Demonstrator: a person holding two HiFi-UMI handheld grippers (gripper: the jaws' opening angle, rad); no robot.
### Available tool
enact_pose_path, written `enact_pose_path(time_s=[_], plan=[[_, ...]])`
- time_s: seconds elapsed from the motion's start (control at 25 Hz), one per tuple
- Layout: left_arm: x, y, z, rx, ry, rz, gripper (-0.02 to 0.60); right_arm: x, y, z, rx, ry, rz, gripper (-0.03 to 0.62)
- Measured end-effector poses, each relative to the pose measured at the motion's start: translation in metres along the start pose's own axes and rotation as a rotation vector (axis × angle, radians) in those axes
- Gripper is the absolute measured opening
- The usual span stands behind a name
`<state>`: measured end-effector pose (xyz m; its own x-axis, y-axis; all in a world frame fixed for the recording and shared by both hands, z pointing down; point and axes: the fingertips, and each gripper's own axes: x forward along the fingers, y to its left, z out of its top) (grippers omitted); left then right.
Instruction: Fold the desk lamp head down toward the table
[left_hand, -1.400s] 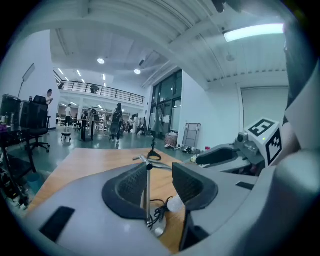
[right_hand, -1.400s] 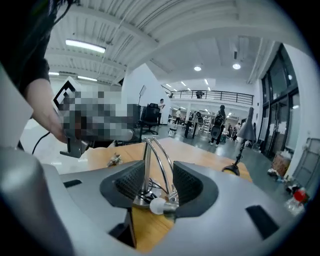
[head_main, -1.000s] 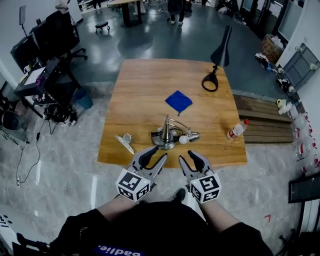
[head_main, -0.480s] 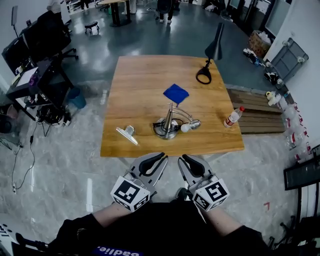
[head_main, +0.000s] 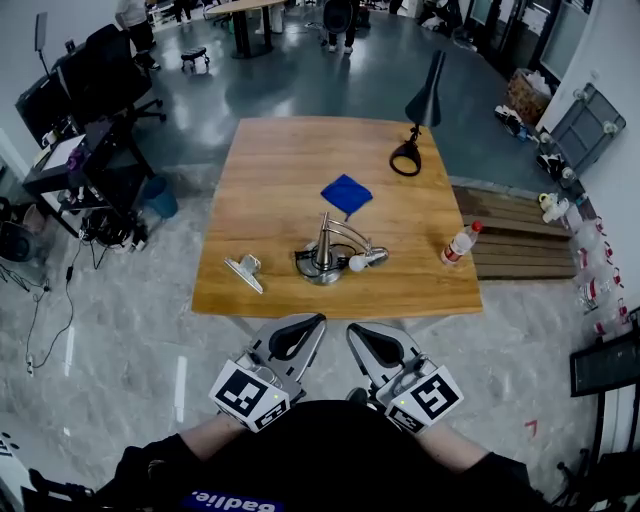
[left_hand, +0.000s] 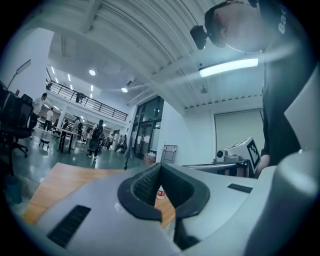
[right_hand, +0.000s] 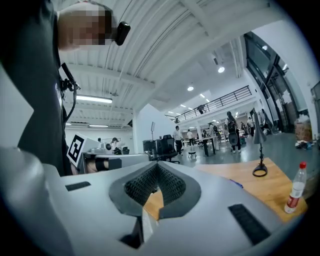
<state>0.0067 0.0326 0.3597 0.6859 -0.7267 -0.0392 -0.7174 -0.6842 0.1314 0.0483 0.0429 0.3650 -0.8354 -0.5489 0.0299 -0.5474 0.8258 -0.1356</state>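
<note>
The silver desk lamp (head_main: 328, 250) stands mid-table on its round base, arm folded over, its head with the white bulb (head_main: 358, 263) low by the tabletop. Both grippers hang off the near table edge, close to the person's body and clear of the lamp. My left gripper (head_main: 318, 320) has its jaws closing, the tips all but together with nothing between them; the left gripper view (left_hand: 160, 166) shows the same. My right gripper (head_main: 352, 328) is shut and empty, its pads meeting in the right gripper view (right_hand: 157, 164).
On the wooden table (head_main: 270, 160) lie a blue cloth (head_main: 346, 192), a metal clip (head_main: 244, 270) at the near left and a plastic bottle (head_main: 456, 243) at the right. A black lamp (head_main: 420, 105) stands at the far right corner. Office chairs and desks fill the left.
Both grippers have drawn back from the table's near edge toward the person, and their jaws have gone from open to closed. The silver lamp has kept its pose.
</note>
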Motion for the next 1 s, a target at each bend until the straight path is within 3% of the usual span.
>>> enact_pose_path(time_s=[0.32, 1.0], plan=[[0.019, -0.013, -0.014, -0.013, 0.012, 0.01, 0.009, -0.012, -0.02, -0.01, 0.01, 0.019, 0.004, 0.005], [0.02, -0.021, -0.019, -0.012, 0.027, -0.001, 0.008, -0.015, -0.018, -0.013, 0.003, 0.029, 0.003, 0.005]])
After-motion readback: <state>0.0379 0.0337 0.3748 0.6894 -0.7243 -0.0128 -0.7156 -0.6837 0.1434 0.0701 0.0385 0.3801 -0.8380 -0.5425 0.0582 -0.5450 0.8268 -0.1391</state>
